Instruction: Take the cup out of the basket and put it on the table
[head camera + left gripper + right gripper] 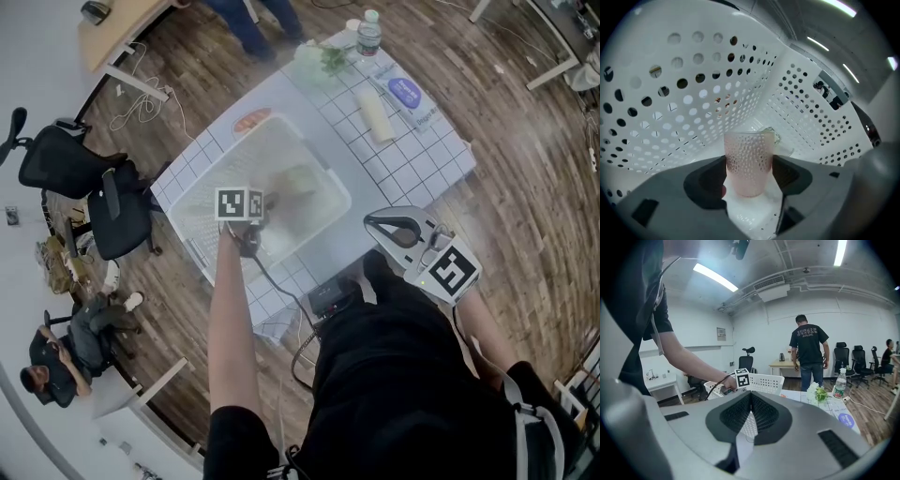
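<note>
Now the cup [749, 161] stands upright, mouth up.

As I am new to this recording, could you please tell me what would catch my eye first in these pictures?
A translucent pink dimpled cup stands upright inside the white perforated plastic basket, right between the wide-open jaws of the left gripper. The right gripper is held off to the side above the white gridded table, jaws shut and empty, pointing toward the basket.

Left arm [230, 319] stretched far out, left gripper [749, 176] tipped steeply downward, fingers [708, 180] spread wide. Right gripper [750, 413] held near the body, nearly level, fingers [765, 412] pressed together.
</note>
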`<state>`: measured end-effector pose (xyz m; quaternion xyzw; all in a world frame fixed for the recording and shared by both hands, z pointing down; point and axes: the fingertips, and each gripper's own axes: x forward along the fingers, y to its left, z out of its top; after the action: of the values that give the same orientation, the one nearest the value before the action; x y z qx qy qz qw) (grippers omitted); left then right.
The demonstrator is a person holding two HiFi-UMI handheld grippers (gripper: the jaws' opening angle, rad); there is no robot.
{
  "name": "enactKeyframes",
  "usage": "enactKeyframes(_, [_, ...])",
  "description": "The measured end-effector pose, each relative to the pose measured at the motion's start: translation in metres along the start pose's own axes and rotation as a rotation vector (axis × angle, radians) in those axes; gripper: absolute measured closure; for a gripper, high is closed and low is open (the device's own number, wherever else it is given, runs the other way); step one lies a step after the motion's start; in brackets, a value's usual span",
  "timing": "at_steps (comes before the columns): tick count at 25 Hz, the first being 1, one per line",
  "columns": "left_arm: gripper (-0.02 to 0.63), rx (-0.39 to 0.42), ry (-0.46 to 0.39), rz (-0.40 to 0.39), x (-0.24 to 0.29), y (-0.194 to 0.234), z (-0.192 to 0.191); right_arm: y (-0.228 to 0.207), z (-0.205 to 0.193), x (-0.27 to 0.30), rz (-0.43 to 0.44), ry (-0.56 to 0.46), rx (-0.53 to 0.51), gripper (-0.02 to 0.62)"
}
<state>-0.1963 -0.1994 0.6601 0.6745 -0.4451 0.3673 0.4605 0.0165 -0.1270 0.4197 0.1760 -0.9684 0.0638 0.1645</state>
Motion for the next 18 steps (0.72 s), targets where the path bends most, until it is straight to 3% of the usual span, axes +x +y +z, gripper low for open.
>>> enactKeyframes(7, [0.299,0.0,-0.13,-0.042,-0.032,-0.015,0.015,0.008,0.006,0.0,0.012,-0.013,-0.019,0.58])
enactKeyframes(18, [0.299,-0.004,-0.42,-0.134,-0.122,-0.057,0.036,0.031,0.019,0.005,0.062,-0.04,-0.066,0.58])
